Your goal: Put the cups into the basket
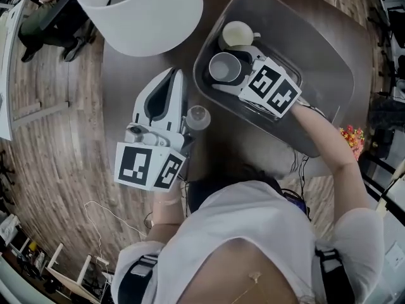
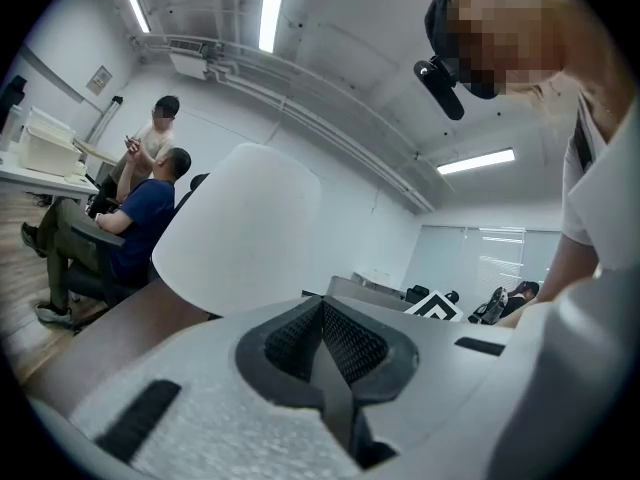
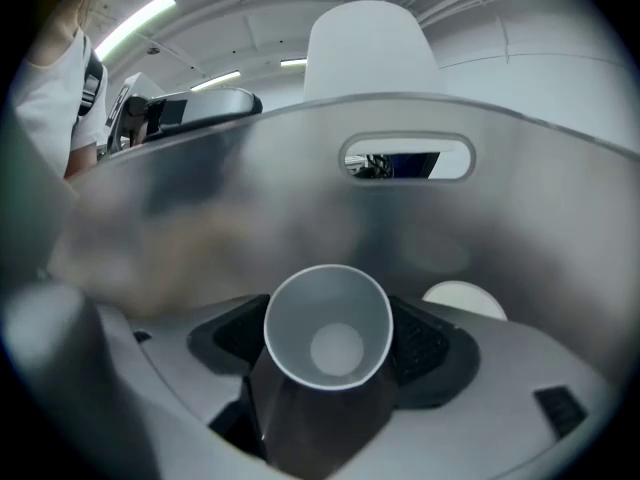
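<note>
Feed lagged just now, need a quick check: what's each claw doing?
Left claw: closed, empty.
Right claw: closed on a grey cup, inside the basket.

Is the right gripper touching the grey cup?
Touching. The right gripper view shows the right gripper with its jaws pressed on both sides of the grey cup, inside the basket.

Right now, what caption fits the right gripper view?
Right gripper holds a grey cup inside the grey basket, near a white cup.
</note>
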`<state>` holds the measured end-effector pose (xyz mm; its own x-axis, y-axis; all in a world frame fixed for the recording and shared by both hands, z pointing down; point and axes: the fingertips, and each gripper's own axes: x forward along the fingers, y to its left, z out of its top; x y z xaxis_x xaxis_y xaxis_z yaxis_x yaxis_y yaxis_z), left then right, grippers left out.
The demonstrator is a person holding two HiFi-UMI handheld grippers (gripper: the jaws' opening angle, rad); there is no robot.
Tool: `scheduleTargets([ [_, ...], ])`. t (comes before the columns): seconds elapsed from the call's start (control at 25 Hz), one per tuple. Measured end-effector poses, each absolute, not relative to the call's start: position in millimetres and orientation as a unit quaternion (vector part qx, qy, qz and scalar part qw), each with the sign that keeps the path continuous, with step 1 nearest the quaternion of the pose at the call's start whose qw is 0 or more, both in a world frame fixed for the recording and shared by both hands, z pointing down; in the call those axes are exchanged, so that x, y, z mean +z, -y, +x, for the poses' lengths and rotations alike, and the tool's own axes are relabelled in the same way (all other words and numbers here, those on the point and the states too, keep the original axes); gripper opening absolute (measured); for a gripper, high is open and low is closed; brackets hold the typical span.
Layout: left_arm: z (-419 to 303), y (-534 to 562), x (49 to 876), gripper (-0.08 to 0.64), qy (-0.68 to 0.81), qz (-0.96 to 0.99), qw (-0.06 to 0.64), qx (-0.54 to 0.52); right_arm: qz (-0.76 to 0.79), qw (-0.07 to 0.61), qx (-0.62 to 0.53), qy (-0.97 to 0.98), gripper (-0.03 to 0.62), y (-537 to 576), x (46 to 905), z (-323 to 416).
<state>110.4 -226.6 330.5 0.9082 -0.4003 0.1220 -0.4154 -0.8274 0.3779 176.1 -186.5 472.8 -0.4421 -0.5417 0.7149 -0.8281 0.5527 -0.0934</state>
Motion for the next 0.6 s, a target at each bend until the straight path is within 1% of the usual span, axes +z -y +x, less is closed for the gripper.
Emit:
scheduleTargets([
  [0.6,112,229,350,0.011,0.213,0.950,0.226,0.025,0.416,0.324,0.217,0.822,0.374,191,504,173],
])
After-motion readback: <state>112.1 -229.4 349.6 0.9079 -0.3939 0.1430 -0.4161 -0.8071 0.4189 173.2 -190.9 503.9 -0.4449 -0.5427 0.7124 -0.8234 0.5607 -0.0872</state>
